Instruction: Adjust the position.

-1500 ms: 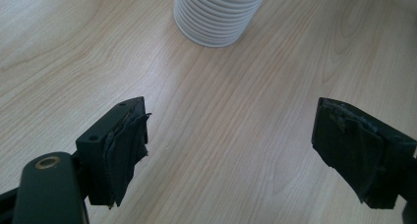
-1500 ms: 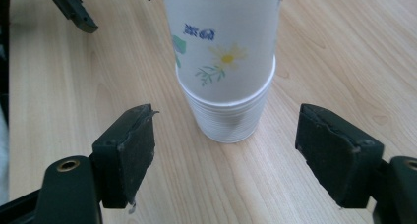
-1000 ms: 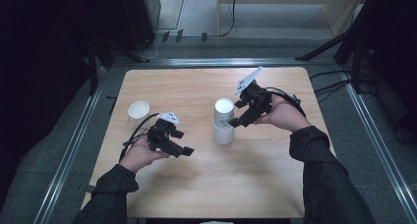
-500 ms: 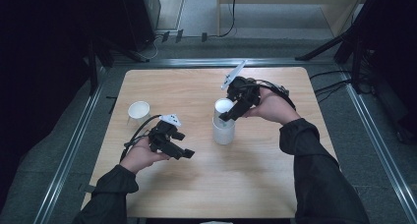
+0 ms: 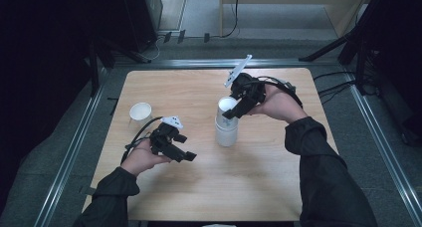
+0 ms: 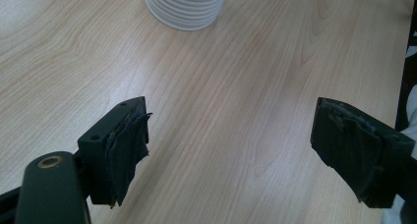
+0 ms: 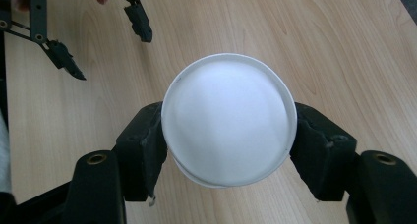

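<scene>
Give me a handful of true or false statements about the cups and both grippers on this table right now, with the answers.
1. The right gripper has its fingers pressed on the top cup of the stack. True; they have just been closing on it.
2. The left gripper holds a cup. False: its fingers stand apart over bare table.
3. A single cup stands apart, left of the stack. True.
4. The single cup lies on its side. False: it is upright, mouth up.
5. The stack has tipped over. False: it stands upright.
</scene>
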